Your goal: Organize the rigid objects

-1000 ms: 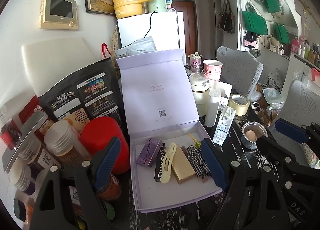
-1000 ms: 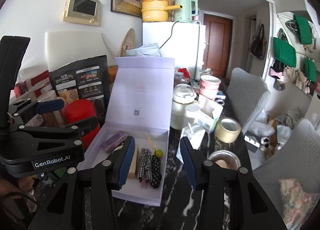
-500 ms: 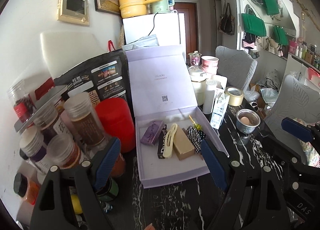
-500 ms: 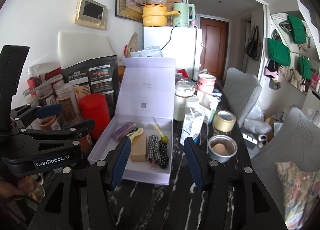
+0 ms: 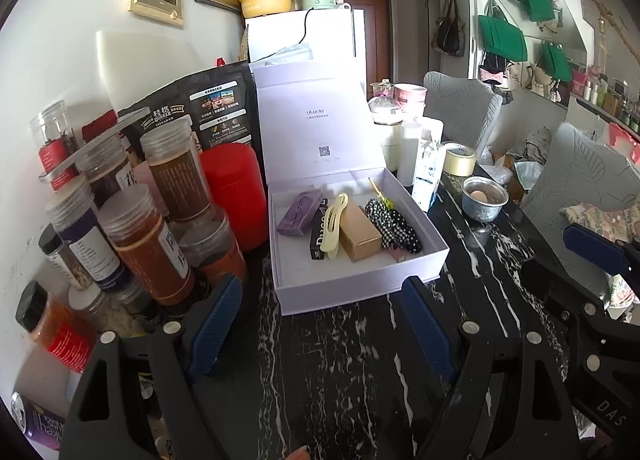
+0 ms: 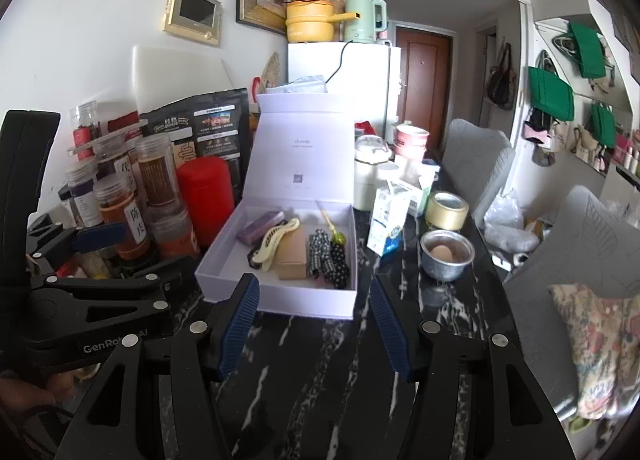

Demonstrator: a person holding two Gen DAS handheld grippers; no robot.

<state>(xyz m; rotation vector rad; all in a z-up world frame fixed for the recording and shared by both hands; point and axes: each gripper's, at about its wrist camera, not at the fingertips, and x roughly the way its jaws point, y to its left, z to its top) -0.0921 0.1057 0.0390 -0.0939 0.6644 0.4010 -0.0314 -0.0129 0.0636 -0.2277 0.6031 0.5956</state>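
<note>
Hovering at 6 o'clock of the lavender box, we are keeping left gripper and right gripper fingers spread, empty.

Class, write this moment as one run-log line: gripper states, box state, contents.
left gripper: open, empty | right gripper: open, empty | lavender box: lid up | inside: purple case, cream hair clip, tan carton, checked hair ties

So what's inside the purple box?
The open lavender box holds a purple bar, a black case partly under a cream hair clip, a tan carton, checkered scrunchies and a yellow-green pick. Anything beneath them is hidden.
</note>
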